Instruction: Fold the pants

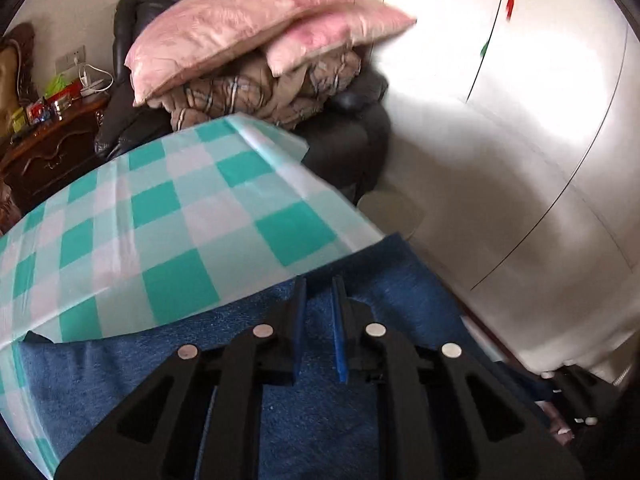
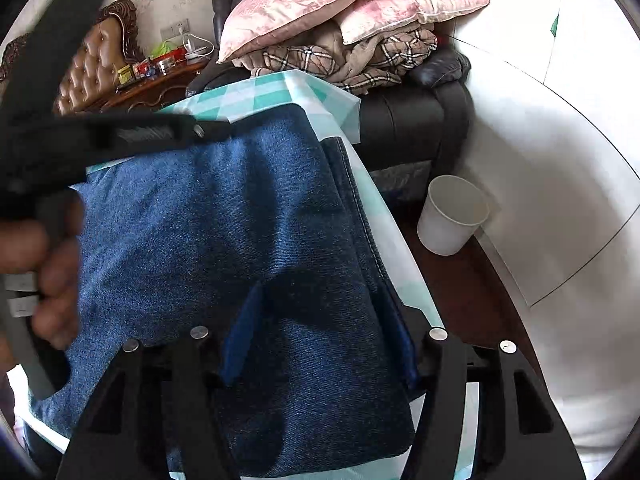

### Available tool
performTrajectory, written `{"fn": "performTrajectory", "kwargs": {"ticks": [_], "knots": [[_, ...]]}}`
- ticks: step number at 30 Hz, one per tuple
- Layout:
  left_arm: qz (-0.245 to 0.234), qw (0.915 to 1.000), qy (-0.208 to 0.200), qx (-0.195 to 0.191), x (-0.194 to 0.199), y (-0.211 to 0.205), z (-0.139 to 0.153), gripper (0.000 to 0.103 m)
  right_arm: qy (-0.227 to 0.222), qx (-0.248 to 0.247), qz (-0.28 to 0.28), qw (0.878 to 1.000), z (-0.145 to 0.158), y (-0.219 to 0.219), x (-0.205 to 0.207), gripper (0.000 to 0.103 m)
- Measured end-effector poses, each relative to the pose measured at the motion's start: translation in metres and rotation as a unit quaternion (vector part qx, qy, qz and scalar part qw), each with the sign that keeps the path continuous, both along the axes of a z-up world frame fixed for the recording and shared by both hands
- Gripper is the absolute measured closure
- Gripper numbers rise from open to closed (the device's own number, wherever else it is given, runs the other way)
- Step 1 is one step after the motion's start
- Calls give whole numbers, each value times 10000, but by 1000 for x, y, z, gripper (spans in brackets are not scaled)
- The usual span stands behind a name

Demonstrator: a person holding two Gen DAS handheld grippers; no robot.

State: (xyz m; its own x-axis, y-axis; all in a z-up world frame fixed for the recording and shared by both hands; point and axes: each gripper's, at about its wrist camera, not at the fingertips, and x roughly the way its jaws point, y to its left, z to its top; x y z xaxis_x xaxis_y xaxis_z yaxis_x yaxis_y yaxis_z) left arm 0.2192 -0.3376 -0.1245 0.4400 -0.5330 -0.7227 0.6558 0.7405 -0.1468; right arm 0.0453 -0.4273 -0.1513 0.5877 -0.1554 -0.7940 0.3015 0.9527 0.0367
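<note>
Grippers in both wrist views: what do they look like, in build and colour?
Both are alike: the left gripper and right gripper have black plastic linkage arms with slotted cut-outs, round silver pivot pins and flat blue fingers. No cables or markings show.

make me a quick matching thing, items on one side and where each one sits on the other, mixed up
Things:
1. jeans
2. pink pillows
3. white paper cup
4. checked cloth

Places:
A. on top of the plaid blanket on the dark armchair
B. low down beside the table, in front of the armchair
C. spread over the table, under the denim
D. lying folded on the checked cloth

Pairs: 1-D, 2-A, 3-B, 4-C
</note>
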Motion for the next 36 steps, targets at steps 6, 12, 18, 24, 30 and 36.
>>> {"fn": "performTrajectory", "kwargs": {"ticks": [6,12,18,24,30,36], "knots": [[909,9945,504,109,44,48,-19,89,49,-25,0,10000,-2,3,0,45],[1564,9871,-62,-334,33,149,26,81,175,-81,36,9998,9,5,0,45],[1706,9845,282,-281,36,209,-2,94,-242,-403,366,9982,53,18,30,45],[2176,9750,432,-137,66,226,-26,94,144,-510,394,9978,32,0,93,52],[1876,9818,280,40,67,218,-18,92,58,167,259,9995,18,-24,92,43],[1149,9931,47,-243,-7,189,5,84,-261,-358,196,9988,42,-7,64,42]]}}
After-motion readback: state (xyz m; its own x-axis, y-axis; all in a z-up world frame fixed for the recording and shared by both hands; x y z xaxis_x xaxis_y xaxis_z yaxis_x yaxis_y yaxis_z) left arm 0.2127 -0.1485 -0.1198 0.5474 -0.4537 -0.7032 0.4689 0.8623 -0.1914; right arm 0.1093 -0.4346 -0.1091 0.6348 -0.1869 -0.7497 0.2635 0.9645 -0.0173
